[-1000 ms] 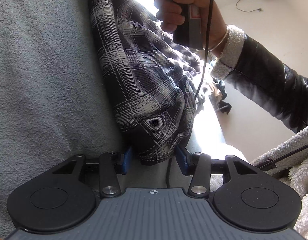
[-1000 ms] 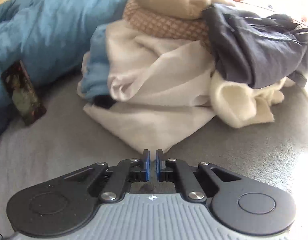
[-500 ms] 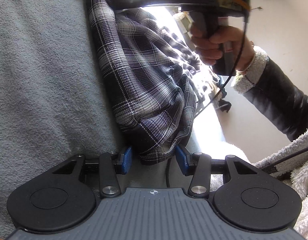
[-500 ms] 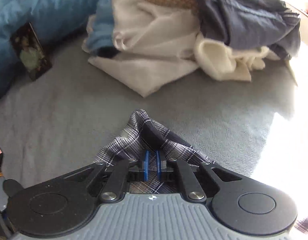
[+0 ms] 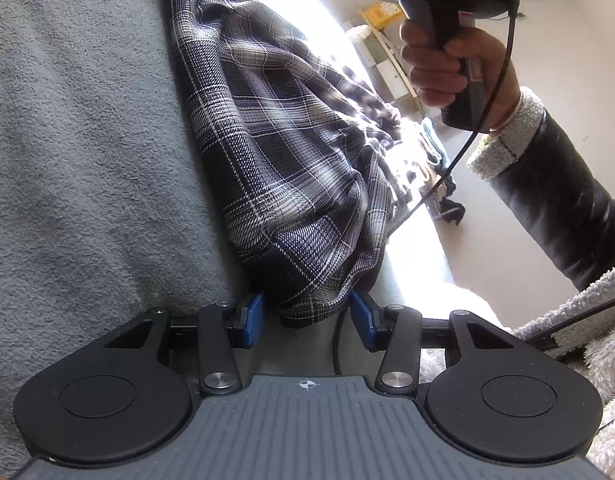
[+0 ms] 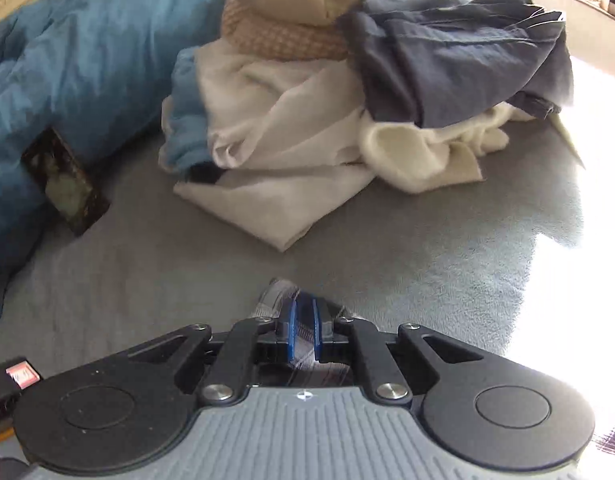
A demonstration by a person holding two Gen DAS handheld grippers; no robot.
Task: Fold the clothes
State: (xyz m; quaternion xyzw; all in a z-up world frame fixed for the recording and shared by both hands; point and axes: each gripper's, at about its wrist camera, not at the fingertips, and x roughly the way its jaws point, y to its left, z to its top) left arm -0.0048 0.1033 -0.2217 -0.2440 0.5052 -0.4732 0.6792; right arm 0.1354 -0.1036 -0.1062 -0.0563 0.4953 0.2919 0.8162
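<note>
Harsh daylight blows out the right side; fisheye edges curve, slightly soft.

Plaid garment (image 5: 291, 184): dark navy with white and grey check lines. Bed cover (image 5: 87, 152): plain grey. Gripper pads (image 5: 252, 319): blue, on black linkages. Sleeve (image 5: 555, 200): glossy black with a cream fleece cuff. Duvet (image 6: 67, 60): light blue. Clothes pile (image 6: 291, 132): white and cream pieces, one tan diamond-patterned piece, one plain slate-grey garment (image 6: 459, 52) on top.
</note>
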